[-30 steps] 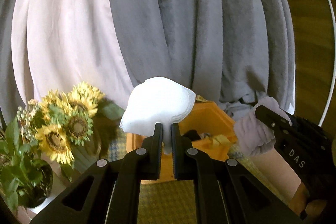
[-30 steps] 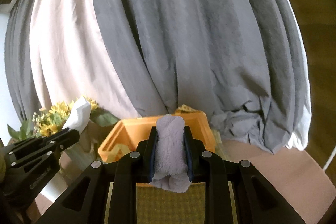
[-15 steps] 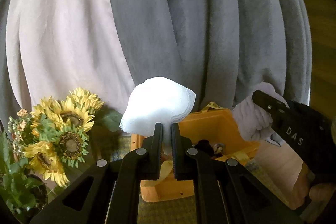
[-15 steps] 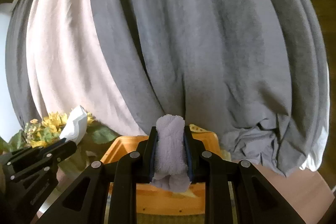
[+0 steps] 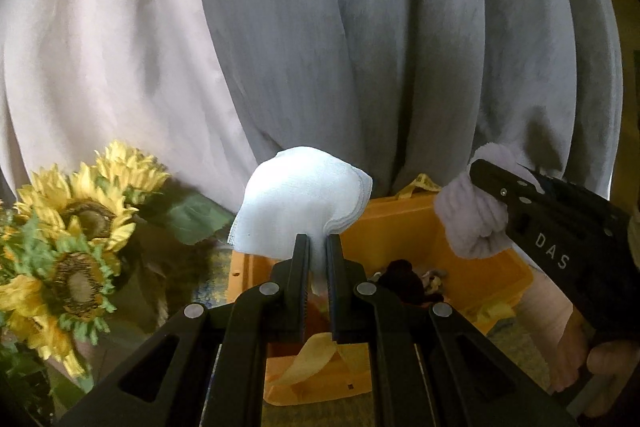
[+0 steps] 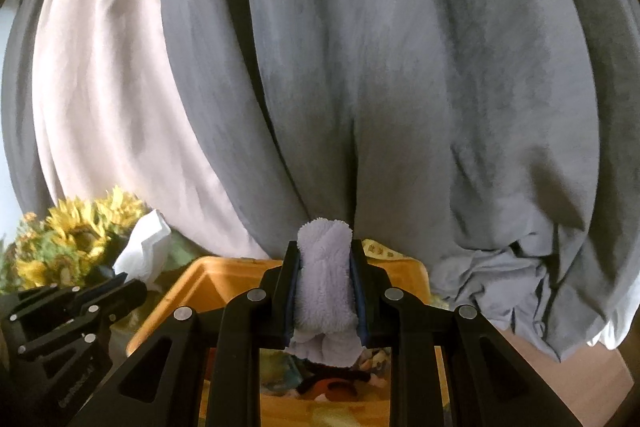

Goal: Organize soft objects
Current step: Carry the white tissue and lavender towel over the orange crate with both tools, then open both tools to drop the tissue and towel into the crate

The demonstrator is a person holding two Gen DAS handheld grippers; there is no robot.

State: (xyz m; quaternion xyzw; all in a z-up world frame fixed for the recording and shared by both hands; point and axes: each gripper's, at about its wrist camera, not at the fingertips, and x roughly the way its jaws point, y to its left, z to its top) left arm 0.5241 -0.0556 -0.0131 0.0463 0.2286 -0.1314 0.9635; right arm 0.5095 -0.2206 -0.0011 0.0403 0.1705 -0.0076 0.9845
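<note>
My left gripper is shut on a folded white gauze cloth, held above the near left part of an orange bin. My right gripper is shut on a rolled lilac fluffy towel, held over the same orange bin. In the left wrist view the towel and the right gripper show at the right, over the bin's right wall. In the right wrist view the white cloth and the left gripper show at the left. A dark plush toy and other soft items lie inside the bin.
Artificial sunflowers stand left of the bin, also in the right wrist view. Grey and pale curtains hang close behind the bin. The bin sits on a yellow-green woven mat; bare wood surface lies to the right.
Both grippers have moved forward and over the bin, each still holding its cloth. The bin's inside now shows below them and the sunflowers look nearer.
</note>
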